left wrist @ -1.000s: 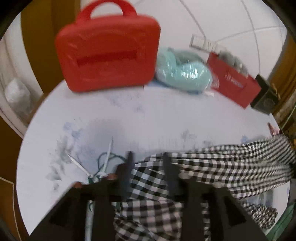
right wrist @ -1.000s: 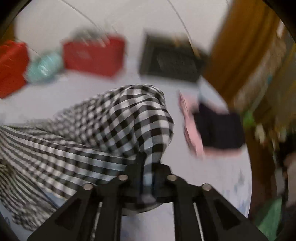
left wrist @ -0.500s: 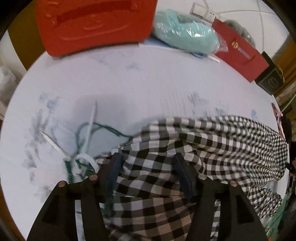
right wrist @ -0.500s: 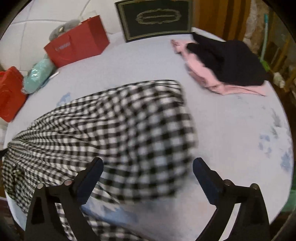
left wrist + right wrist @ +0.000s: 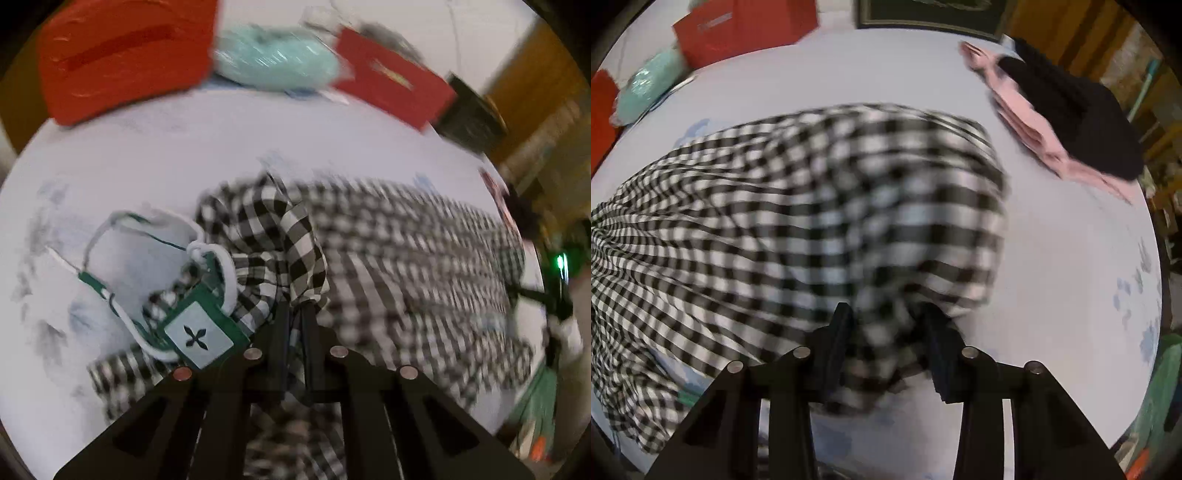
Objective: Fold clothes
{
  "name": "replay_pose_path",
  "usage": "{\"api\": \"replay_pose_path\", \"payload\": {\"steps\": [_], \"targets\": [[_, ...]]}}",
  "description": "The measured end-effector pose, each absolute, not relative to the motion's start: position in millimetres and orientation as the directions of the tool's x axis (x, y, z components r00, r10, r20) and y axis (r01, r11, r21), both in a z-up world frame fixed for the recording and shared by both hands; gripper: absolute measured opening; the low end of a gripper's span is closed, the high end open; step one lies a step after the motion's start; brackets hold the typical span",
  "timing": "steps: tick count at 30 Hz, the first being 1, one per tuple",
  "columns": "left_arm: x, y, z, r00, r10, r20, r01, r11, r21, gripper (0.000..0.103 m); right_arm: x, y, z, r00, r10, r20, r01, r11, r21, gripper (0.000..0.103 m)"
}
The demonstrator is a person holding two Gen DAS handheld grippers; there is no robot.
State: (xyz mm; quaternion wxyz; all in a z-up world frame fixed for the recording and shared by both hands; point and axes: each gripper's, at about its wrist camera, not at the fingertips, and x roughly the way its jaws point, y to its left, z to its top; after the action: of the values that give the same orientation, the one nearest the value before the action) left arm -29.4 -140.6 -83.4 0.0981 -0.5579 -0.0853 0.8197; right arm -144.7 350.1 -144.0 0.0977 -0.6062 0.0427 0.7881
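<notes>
Our left tool (image 5: 297,314) has its fingers nearly together, pinching a fold of checked cloth (image 5: 295,236), while our right tool (image 5: 886,325) is parted around bunched cloth.

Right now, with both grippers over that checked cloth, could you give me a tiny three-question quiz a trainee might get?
1. True or false: the left gripper pinches the checked cloth.
2. What lies on the pink garment? A) black garment B) red bag C) tag
3. Fill in: the right gripper's jaws stand ____ around bunched cloth.

Key: 1 true; 2 A, the black garment; 3 apart.
</notes>
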Motion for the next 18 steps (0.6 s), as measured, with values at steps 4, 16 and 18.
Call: {"api": "replay_pose_path", "payload": {"steps": [4,16,18], "targets": [[-23.5,-147.6,-85.0,-0.374,0.187,-0.909,-0.045,-0.982,-0.183,0.014,-133.1,361.8,-143.2,-0.272,0.049,-0.961,-0.225,-0.974,0.014,0.038],[-52.7,-202.5,-37.3,-0.524,0.072,-0.848,0.051,-0.992,-0.116,0.049,-132.0,341.8,-146.8,-0.279,0.033,-0.96,-0.19,-0.982,0.021,0.075],[-59.7,-206.8,-47.8,-0.491,0.097,-0.866,0.046,-0.99,-0.137,0.049,-129.8,341.5,-146.1,-0.283,0.029,-0.959,-0.193,-0.981,0.028,0.075]]}}
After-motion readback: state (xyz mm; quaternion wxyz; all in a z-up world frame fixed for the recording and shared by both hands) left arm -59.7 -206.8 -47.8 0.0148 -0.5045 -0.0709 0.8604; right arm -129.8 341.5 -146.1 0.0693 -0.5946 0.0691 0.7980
